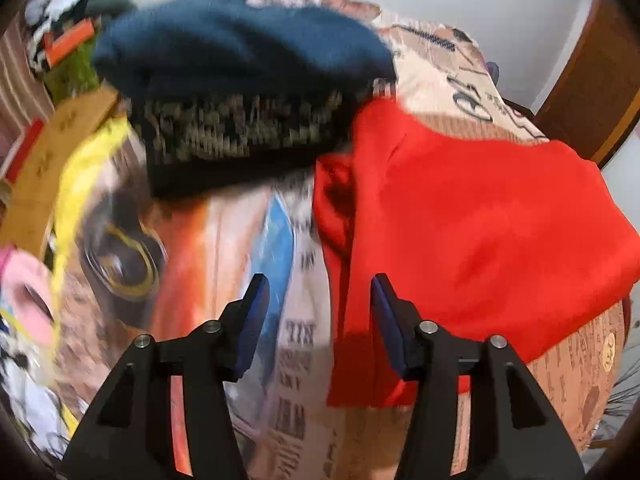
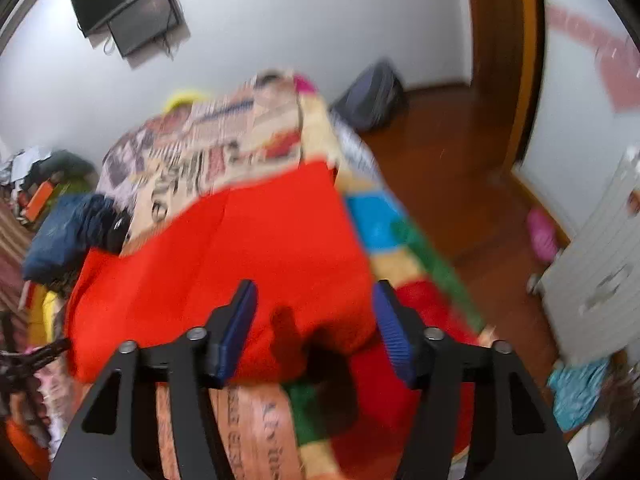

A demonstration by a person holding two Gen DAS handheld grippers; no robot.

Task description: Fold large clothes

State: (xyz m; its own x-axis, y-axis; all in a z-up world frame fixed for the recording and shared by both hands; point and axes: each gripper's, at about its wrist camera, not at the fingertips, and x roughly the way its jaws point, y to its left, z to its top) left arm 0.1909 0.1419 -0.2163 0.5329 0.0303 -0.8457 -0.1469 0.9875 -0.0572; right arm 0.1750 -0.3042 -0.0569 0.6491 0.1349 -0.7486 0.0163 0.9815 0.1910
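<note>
A: Where's the red garment (image 1: 472, 224)?

B: Spread out on the bed, over the printed bedspread (image 1: 288, 344). In the right wrist view the same red garment (image 2: 248, 256) covers the near part of the bed and reaches its right-hand edge, where a strip of blue, green and cream blocks (image 2: 380, 224) runs alongside it.

A: And the left gripper (image 1: 320, 292)?

B: It hangs above the bedspread just left of the red garment, pointing forward and down. Its fingers (image 1: 256, 312) stand wide apart with nothing between them; the right-hand one is over the garment's left edge, though I can't tell if it touches.

A: The right gripper (image 2: 314, 300)?

B: Low over the near edge of the red garment, tilted down at it. Fingers (image 2: 238, 320) also spread wide, holding nothing; the cloth shows in the gap, bunched a little. Contact is unclear, the picture is blurred.

A: What else lies near the red garment?

B: Beyond its left corner there's a dark blue garment (image 1: 240, 44) heaped over a dark patterned knit (image 1: 240, 132). Further left of those, a yellow cloth (image 1: 80, 168). To the right of the red garment, off the bed, wooden floor (image 2: 460, 168), a dark bag (image 2: 372, 96) by the white wall and a wooden door frame (image 2: 504, 40). A dark screen (image 2: 132, 8) hangs on the wall beyond
</note>
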